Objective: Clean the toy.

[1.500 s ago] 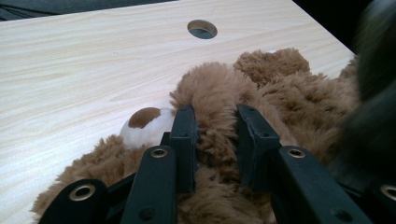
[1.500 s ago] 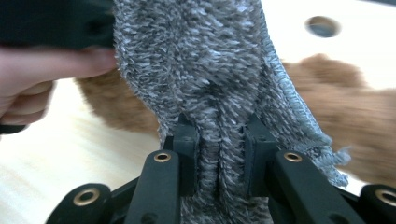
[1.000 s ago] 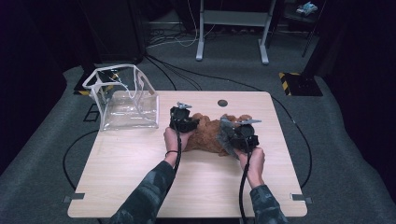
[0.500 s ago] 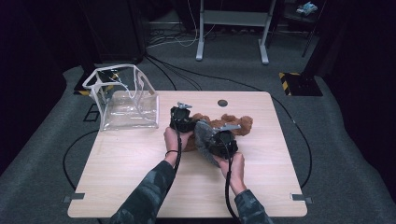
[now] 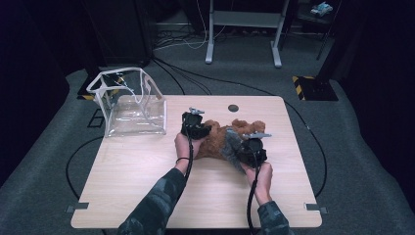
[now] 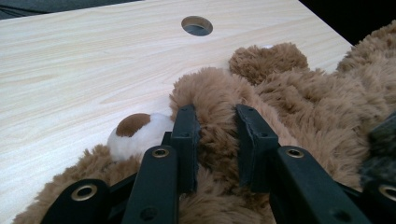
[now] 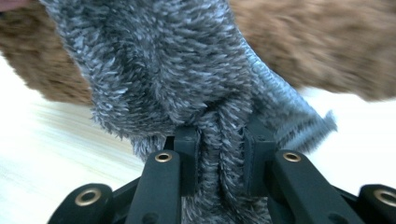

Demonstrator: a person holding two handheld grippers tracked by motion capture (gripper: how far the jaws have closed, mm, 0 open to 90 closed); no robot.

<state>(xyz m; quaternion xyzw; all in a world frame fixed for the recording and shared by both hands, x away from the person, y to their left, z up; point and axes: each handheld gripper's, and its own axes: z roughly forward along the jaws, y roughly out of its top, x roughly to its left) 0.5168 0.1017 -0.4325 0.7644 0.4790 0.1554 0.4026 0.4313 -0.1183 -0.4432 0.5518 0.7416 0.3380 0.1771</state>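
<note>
Jaws of the left gripper (image 5: 195,122) and the right gripper (image 5: 243,142) both pinch fabric in the high view, where a brown plush teddy bear (image 5: 218,139) lies mid-way across the pale wooden table (image 5: 147,181), a clear plastic box (image 5: 129,105) well apart at its left corner. Left gripper view: both pads squeeze a fold of bear fur (image 6: 217,126). Right gripper view: the pads clamp a grey fuzzy knitted garment (image 7: 187,84) draped against the bear (image 7: 327,51).

Bare tabletop (image 5: 147,186) lies open along the near edge and the near-left, with free passage there. At the far left a clear bag (image 5: 129,105) blocks that corner. The brown plush bear (image 5: 215,139) and grey knit garment (image 5: 232,147) take up the middle; a narrow free strip runs to their right.
</note>
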